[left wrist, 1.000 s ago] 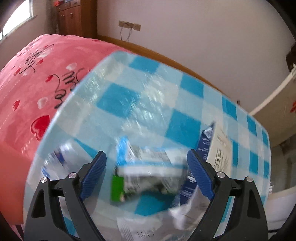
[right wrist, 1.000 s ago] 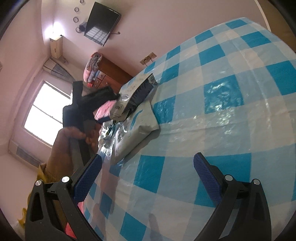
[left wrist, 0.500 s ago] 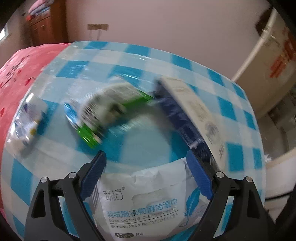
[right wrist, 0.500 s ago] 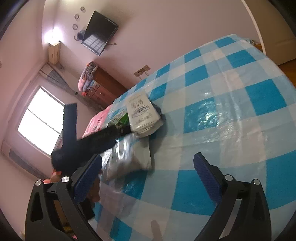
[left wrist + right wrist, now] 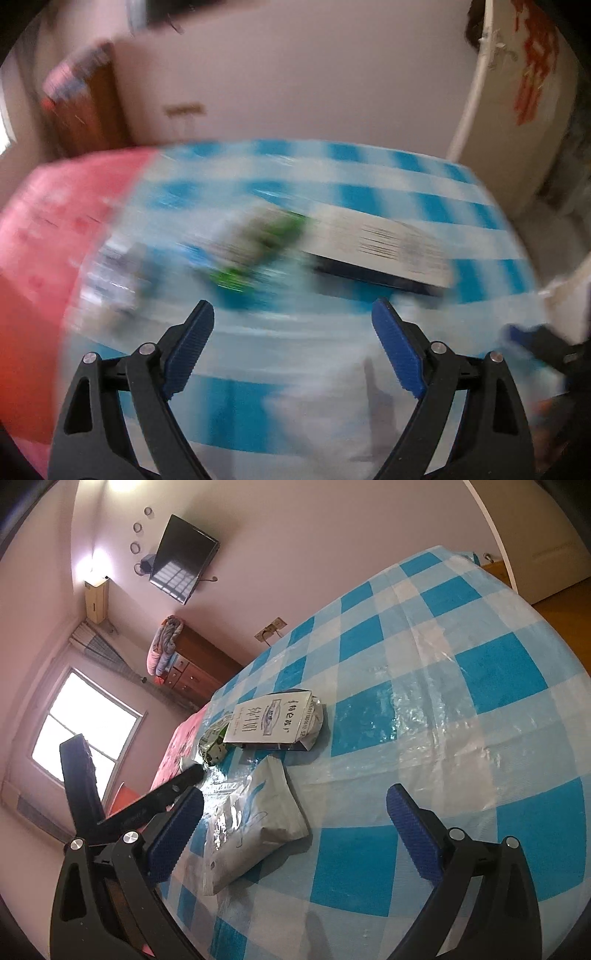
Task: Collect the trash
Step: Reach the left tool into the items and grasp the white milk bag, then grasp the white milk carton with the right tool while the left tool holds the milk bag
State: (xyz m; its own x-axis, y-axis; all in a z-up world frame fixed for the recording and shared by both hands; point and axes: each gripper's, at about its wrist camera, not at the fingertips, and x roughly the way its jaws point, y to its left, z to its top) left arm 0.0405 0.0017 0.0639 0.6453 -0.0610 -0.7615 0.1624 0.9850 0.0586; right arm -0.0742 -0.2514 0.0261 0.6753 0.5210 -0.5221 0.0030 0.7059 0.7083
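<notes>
Trash lies on a blue-and-white checked tablecloth (image 5: 424, 686). A flattened white milk carton (image 5: 273, 720) lies flat, also in the blurred left wrist view (image 5: 380, 247). A green-and-white wrapper (image 5: 214, 744) lies beside it (image 5: 255, 251). A grey wipes pack (image 5: 255, 823) is nearest. A small clear wrapper (image 5: 114, 277) lies at the left. My left gripper (image 5: 291, 354) is open and empty above the near table. My right gripper (image 5: 295, 834) is open and empty, just above the wipes pack.
A pink bedspread (image 5: 48, 236) lies left of the table. A wooden dresser (image 5: 199, 668), a wall TV (image 5: 183, 559) and a window (image 5: 81, 723) are behind. The left gripper's body (image 5: 147, 805) reaches in at the left of the right wrist view.
The left gripper has pulled back and is swinging fast, so its view is blurred. The right gripper has turned toward the trash pile and come closer to the wipes pack.
</notes>
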